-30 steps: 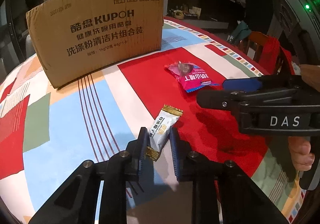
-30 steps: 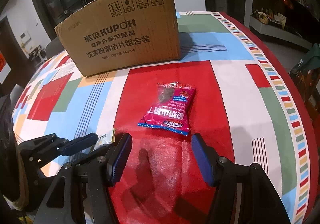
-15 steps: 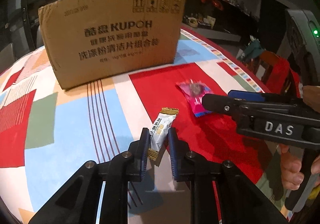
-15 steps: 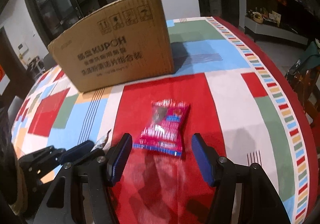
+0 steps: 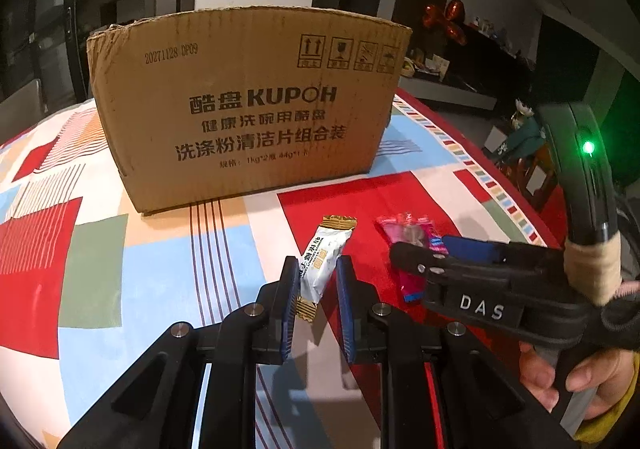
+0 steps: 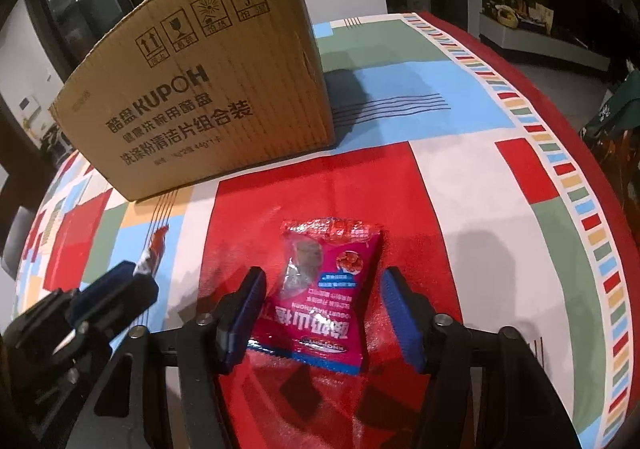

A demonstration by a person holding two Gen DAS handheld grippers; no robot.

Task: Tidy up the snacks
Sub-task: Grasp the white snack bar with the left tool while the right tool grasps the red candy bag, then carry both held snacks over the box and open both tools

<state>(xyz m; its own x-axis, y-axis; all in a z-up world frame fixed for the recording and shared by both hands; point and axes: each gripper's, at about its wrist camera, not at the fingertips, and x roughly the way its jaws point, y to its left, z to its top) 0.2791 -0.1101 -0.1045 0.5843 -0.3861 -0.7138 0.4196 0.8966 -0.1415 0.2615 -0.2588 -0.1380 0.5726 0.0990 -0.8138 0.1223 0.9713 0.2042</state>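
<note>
Gripping a white snack bar (image 5: 323, 264) with gold ends, the left tongs (image 5: 317, 291) are nearly closed on its lower half, lifted above the colourful tabletop (image 5: 96, 249). The right tongs (image 6: 322, 313) have just been narrowing and straddle a pink snack packet (image 6: 328, 289) lying flat on a red patch, pads not yet pressing it. A cardboard box (image 5: 248, 105) stands behind both snacks, and a hand (image 5: 576, 377) holds the right tongs' handle.
</note>
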